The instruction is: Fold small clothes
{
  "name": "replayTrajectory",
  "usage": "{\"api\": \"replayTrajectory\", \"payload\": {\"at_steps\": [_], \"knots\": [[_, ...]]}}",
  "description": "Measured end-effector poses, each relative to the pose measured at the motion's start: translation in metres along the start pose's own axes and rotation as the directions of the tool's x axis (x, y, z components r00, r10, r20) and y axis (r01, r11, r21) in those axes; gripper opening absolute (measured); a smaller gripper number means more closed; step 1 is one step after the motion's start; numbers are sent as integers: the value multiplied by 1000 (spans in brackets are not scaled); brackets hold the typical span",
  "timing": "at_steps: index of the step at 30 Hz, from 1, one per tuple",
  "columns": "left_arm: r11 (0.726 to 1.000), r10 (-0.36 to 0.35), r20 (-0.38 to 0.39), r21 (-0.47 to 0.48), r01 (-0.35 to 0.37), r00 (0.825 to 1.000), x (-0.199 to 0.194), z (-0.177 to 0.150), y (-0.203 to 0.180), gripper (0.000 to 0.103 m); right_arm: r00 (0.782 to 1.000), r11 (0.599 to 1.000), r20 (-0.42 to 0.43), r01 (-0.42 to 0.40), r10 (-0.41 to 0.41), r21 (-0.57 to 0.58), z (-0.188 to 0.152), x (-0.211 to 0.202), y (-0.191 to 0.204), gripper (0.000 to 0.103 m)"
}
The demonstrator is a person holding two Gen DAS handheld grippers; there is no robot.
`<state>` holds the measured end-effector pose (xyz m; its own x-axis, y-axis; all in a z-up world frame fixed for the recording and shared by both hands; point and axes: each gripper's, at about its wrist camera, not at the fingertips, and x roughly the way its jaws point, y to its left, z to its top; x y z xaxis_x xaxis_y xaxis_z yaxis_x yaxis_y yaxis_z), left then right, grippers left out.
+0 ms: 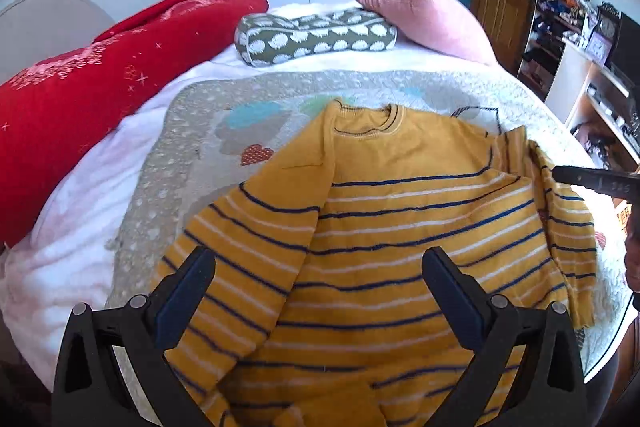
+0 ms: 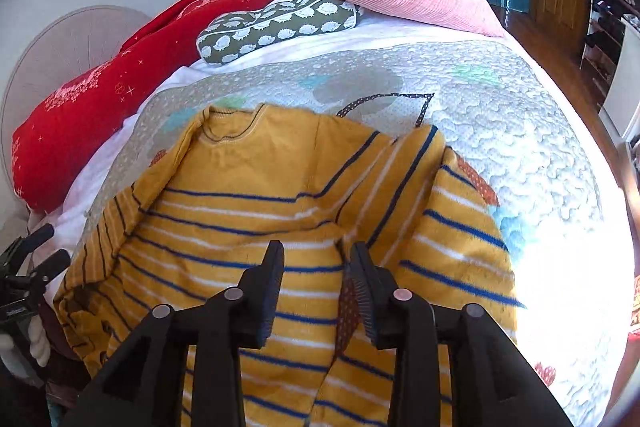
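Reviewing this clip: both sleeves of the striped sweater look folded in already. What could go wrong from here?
1. The right sleeve lies bunched and rumpled, so the next fold may trap creases.
2. The right gripper, part open over the yellow striped sweater, may pinch only one layer and pull the fold apart.
3. The left gripper hangs wide open, so nothing pins the left sleeve if the sweater drags on the quilt.

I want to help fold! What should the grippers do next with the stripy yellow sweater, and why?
Probably shut the right gripper on the sleeve and fold it inward. The yellow sweater lies on the quilt with its left sleeve already folded over, while the right one spreads outward. The left gripper hovers open.
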<state>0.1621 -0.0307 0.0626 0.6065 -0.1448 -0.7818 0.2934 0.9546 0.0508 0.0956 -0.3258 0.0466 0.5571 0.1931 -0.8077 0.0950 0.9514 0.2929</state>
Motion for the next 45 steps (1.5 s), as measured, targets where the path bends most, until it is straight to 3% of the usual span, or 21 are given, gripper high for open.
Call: {"api": "replayTrajectory", "payload": {"at_steps": [5, 10, 11, 12, 13, 14, 15, 16, 17, 22, 25, 27, 30, 32, 35, 36, 37, 39, 43, 45], "knots": [[994, 78, -110, 89, -68, 991, 85, 34, -3, 102, 995, 996, -59, 74, -77, -49, 48, 64, 0, 44], [975, 139, -191, 196, -101, 972, 138, 48, -9, 98, 985, 990, -116, 119, -128, -79, 87, 133, -4, 44], [968, 162, -207, 224, -114, 965, 147, 49, -10, 88, 983, 988, -126, 125, -136, -90, 93, 145, -3, 44], [960, 188, -229, 248, -129, 955, 155, 50, -10, 64, 980, 986, -137, 133, -146, -103, 98, 156, 0, 44], [959, 195, -256, 251, -129, 947, 162, 52, -6, 50, 977, 983, -145, 141, -158, -119, 101, 165, 3, 44], [967, 175, -284, 228, -111, 943, 166, 57, 0, 28, 976, 980, -147, 143, -163, -139, 103, 171, 7, 44], [975, 155, -299, 199, -97, 942, 167, 62, 7, 17, 976, 978, -148, 137, -161, -160, 104, 174, 11, 38], [979, 150, -300, 181, -99, 942, 167, 68, 13, 12, 980, 979, -147, 109, -135, -170, 104, 173, 15, 25], [975, 180, -290, 178, -132, 940, 167, 75, 19, 7, 983, 985, -160, 66, -92, -162, 104, 172, 17, 3], [967, 252, -237, 82, -239, 938, 165, 120, 65, 7, 993, 992, -100, 44, -55, -115, 125, 150, 18, 3], [956, 292, -228, 30, -293, 929, 172, 147, 89, 5, 993, 991, -57, 100, -105, -84, 147, 149, 15, 0], [940, 333, -237, 16, -340, 912, 182, 157, 98, 7, 985, 984, -28, 169, -171, -64, 160, 154, 14, 0], [945, 305, -294, -28, -327, 906, 199, 157, 110, 23, 967, 967, -19, 255, -255, 1, 169, 163, 3, 1], [953, 270, -293, -51, -297, 917, 198, 151, 114, 25, 976, 975, -32, 217, -215, 42, 164, 157, -8, 1], [972, 162, -252, -124, -198, 954, 175, 143, 125, 26, 987, 985, -40, 157, -154, 78, 143, 127, -27, 7], [974, 134, -234, -150, -172, 963, 164, 140, 129, 29, 989, 985, -33, 148, -146, 84, 134, 114, -35, 16], [973, 110, -213, -177, -149, 971, 152, 137, 134, 30, 989, 985, -28, 148, -147, 85, 123, 100, -44, 33], [967, 102, -170, -215, -138, 980, 123, 127, 141, 32, 987, 982, -16, 163, -162, 91, 99, 71, -64, 57], [969, 55, -89, -236, -75, 995, 61, 93, 141, 38, 977, 972, -18, 215, -215, 98, 46, 28, -102, 61], [971, 30, -49, -234, -41, 998, 29, 67, 136, 47, 975, 967, -44, 222, -218, 128, 19, 19, -118, 61]]}}
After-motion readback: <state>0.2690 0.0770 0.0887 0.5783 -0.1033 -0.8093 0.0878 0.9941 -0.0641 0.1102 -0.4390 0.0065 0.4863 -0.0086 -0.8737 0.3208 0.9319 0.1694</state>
